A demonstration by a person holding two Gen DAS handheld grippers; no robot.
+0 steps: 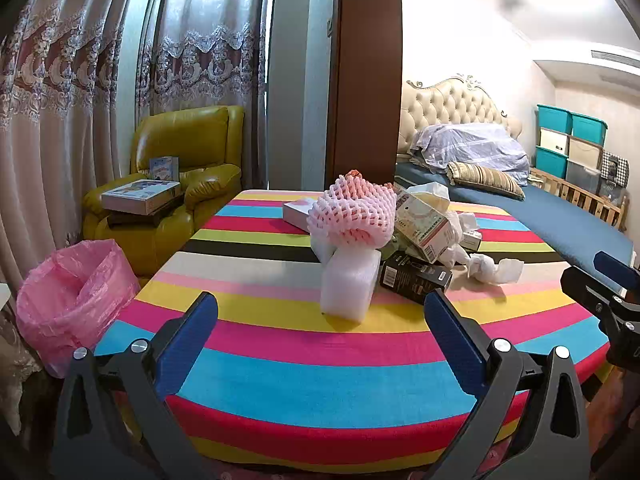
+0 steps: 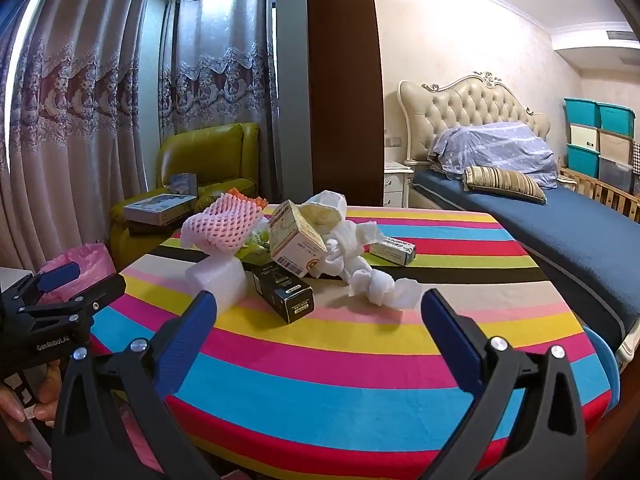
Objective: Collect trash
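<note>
Both pairs of tongs hang over the near edge of the striped bench (image 1: 304, 380), and both are released, nothing between the blue pads. The left tongs (image 1: 320, 320) stand wide apart, aimed slightly down at the white foam block (image 1: 350, 284), which sits nearest to them, upright and a little tilted. That wide spread makes sense, to my eye: the block is bulky and soft, so it wants a broad bite. The right tongs (image 2: 318, 320) are just as wide, lined up on the black carton (image 2: 284, 292) lying on its side, with the crumpled white paper (image 2: 380, 284) just right of it.

Take the foam block as the marker. Behind it, resting on top, is the pink foam netting (image 1: 352, 216); to its right the black carton, and above that the pale cardboard box (image 1: 424, 224), propped loosely on the heap. All the trash is bunched mid-bench, none collected yet by the look of it.

Left of the block, off the bench and lower, the pink-lined bin (image 1: 76, 292) gapes open, handy for the left side
</note>
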